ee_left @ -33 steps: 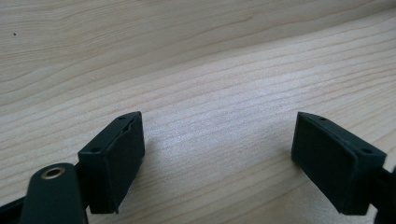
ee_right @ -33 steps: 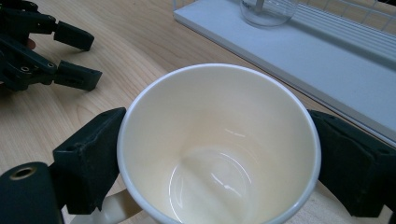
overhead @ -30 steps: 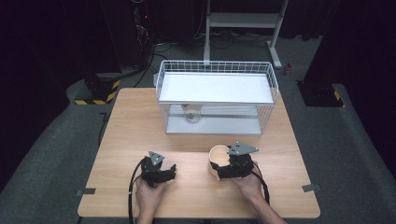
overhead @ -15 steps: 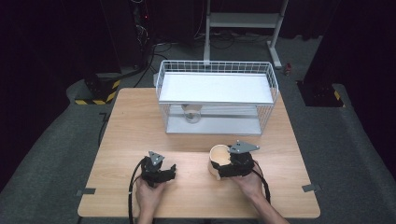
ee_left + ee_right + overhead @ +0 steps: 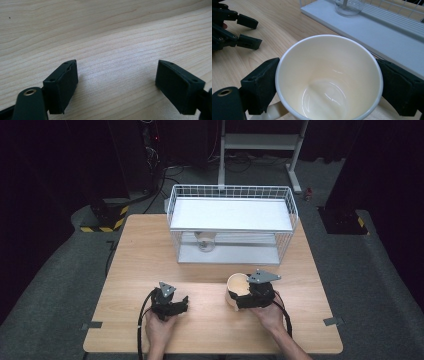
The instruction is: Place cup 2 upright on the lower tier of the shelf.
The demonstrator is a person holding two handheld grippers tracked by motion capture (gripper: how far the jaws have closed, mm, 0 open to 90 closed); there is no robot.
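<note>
A cream mug stands on the wooden table in front of the wire rack. My right gripper is shut on it, one black pad pressed against each side of the rim. The mug is empty and its handle points toward me in the right gripper view. My left gripper rests low over bare wood at the front left, jaws wide open with nothing between them. The left gripper also appears at the upper left of the right gripper view.
A white wire rack with a white shelf stands at the back middle of the table. A clear glass sits on its lower tray. Dark floor and a metal stand lie beyond the table.
</note>
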